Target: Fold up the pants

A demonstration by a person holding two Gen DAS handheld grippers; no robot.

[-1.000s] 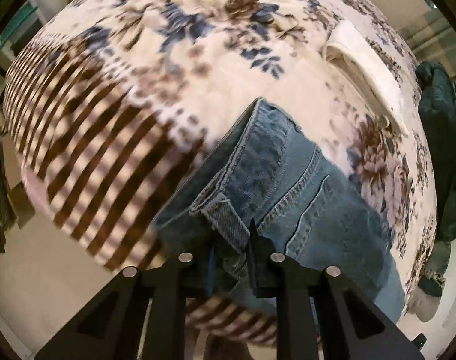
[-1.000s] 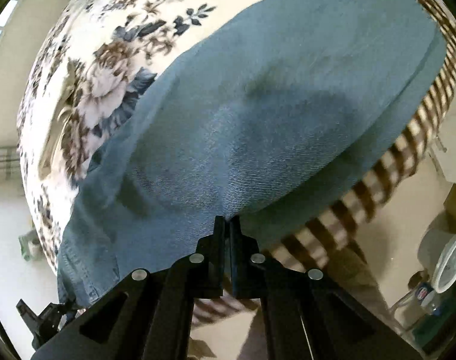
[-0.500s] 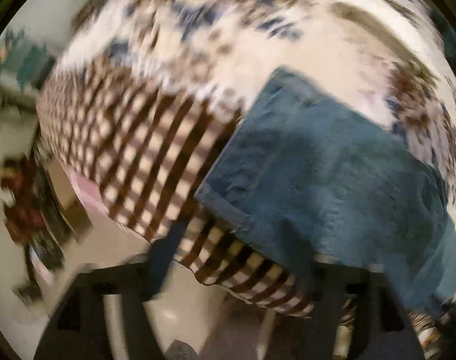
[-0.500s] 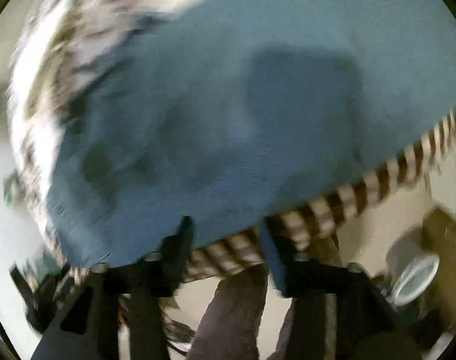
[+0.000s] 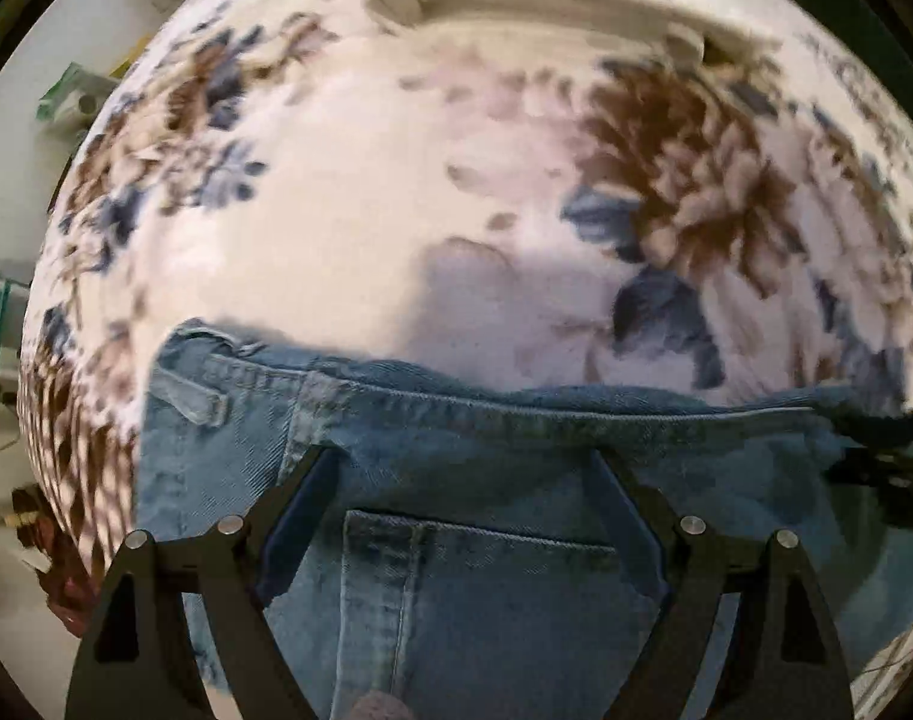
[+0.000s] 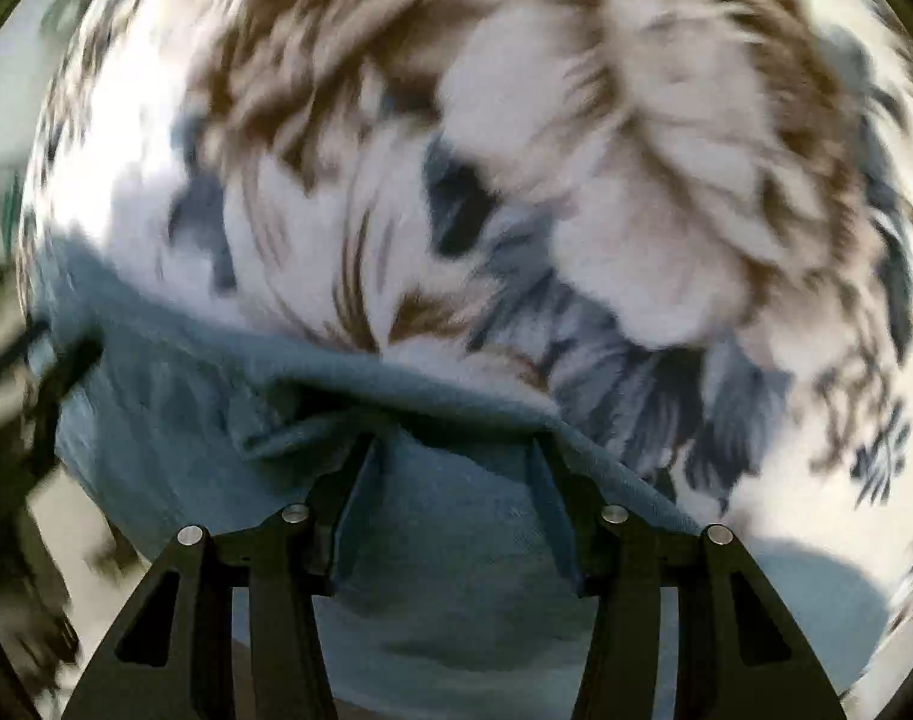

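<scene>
**Denim jeans on the floral bedspread: both claws spread above the cloth**

You are looking down on a pair of blue denim jeans [image 5: 486, 480] lying on a floral bedspread [image 5: 366, 210]. In the left wrist view the waistband [image 5: 516, 414] is running across the frame, with a belt loop [image 5: 189, 399] at its left end and a back pocket [image 5: 486, 588] just below. The left gripper [image 5: 462, 468] is hovering over this waistband region with its fingers spread wide and nothing between them. In the right wrist view, which is blurring with motion, the right gripper [image 6: 453, 450] is likewise spread over a plain stretch of the jeans [image 6: 456, 570], close to a raised fold edge [image 6: 420, 396]; whether the fingertips are touching cloth cannot be told.

Handling, as a judgement: denim is soft yet fairly heavy and is draping rather than holding shape, so a single-layer pinch is likely to be dragging the rest behind it. The waistband, being thick and stitched, is offering you the firmest hold; the raised fold edge is offering the right claw a ridge to close on. Slipping is unlikely; catching only the top layer is the risk.
</scene>
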